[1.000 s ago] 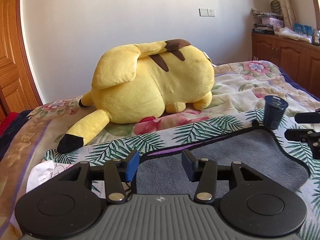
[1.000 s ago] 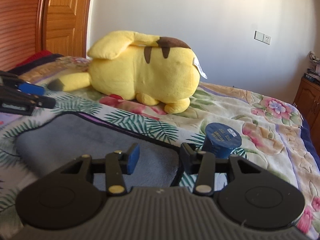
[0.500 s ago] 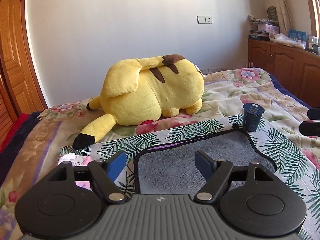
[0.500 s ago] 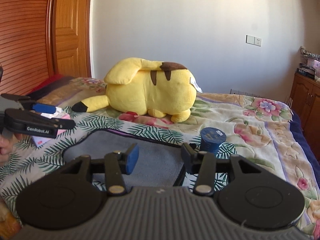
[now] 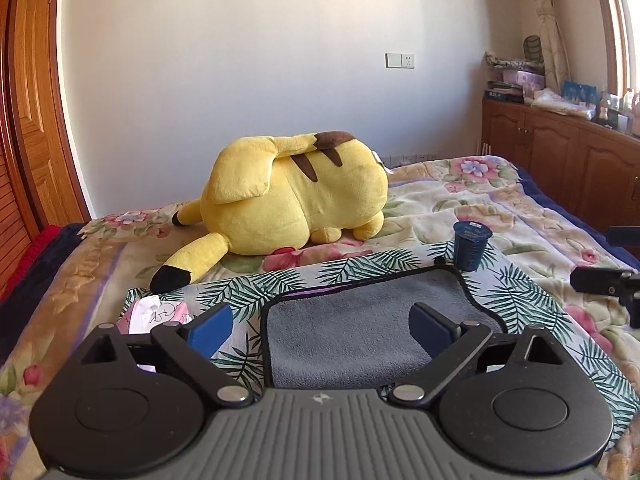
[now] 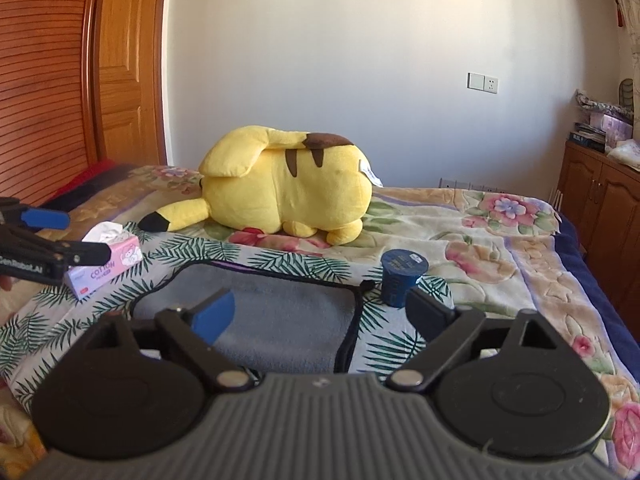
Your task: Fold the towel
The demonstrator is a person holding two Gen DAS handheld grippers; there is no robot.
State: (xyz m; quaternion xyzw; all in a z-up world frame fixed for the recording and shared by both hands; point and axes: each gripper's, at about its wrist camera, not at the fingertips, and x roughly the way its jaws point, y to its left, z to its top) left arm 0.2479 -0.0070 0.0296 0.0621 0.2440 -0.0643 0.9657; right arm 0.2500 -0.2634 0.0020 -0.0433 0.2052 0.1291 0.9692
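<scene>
A grey towel with a dark border (image 5: 352, 320) lies folded flat on the palm-leaf cloth on the bed; it also shows in the right wrist view (image 6: 280, 312). My left gripper (image 5: 320, 326) is open and empty, held above the towel's near left edge. My right gripper (image 6: 320, 312) is open and empty, above the towel's near right corner. Each gripper shows at the edge of the other's view: the right one (image 5: 608, 268) and the left one (image 6: 52, 240).
A big yellow plush toy (image 5: 296, 204) lies behind the towel. A dark blue cup (image 6: 402, 282) stands at the towel's far right corner. A pink tissue pack (image 6: 106, 266) lies left of the towel. Wooden cabinets (image 5: 560, 160) stand right, a wooden door (image 6: 120, 72) left.
Both grippers have pulled back and up from the towel and opened wide; the towel stays flat on the bed.
</scene>
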